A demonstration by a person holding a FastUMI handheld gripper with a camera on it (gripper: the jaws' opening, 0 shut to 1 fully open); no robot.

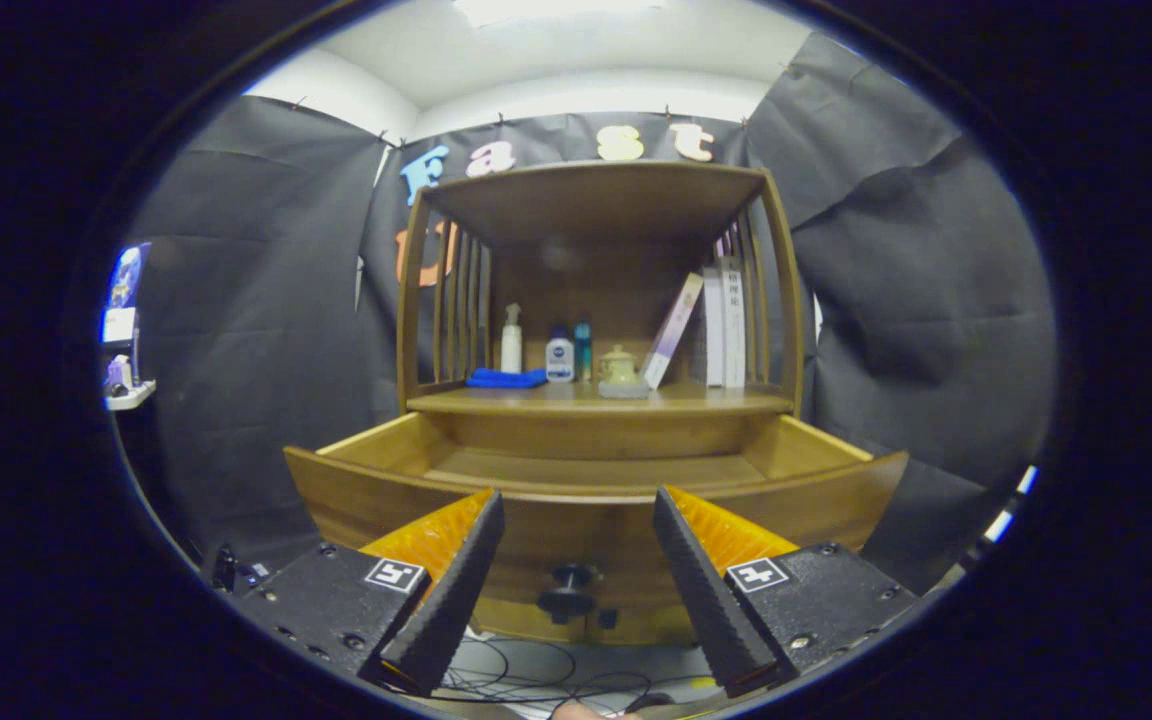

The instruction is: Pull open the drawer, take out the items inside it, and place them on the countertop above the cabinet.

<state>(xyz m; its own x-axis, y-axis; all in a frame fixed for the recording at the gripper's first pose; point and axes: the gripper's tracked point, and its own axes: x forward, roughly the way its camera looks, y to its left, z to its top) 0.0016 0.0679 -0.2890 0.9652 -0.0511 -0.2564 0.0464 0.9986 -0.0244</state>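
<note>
Between my hand-held gripper [576, 510]'s spread, empty fingers sits the drawer [596, 500], its knob [566, 592] facing me, already pulled open, so next I judge I must lift over its front to check inside.

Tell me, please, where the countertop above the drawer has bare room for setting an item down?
The countertop is bare along its front edge, ahead of everything, and in a narrow gap between the teapot and the upright books. The back is crowded: blue cloth, spray bottle, two small bottles. The open gripper hangs before the drawer.
</note>
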